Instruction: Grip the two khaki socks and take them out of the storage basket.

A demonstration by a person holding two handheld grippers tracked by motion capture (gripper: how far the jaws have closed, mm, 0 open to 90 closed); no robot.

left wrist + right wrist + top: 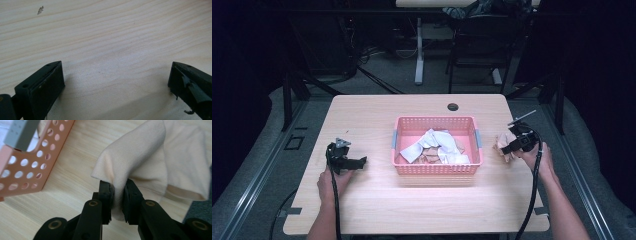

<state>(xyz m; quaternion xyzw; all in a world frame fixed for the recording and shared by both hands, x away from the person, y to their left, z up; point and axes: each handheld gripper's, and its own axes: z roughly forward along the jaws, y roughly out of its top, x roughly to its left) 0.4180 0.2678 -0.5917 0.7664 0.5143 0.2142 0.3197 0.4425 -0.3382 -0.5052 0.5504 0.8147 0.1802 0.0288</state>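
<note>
Right gripper (pixel 117 195): its jaws are pinching a fold of the beige cloth (pixel 155 162)
Beige cloth: is lying bunched on the table (pixel 377 210), just right of the pink basket (pixel 437 169)
Left gripper (pixel 346 159): is resting on the table left of the basket, jaws spread wide with nothing between them
Basket: is holding white and beige cloths (pixel 437 147)

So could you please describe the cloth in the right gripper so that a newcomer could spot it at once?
Start at the pink basket in the middle of the table. Just past its right end, outside it, a beige cloth lies bunched near the table's right edge, pinched in the right gripper. The other cloths lie inside the basket and are ungripped.
</note>
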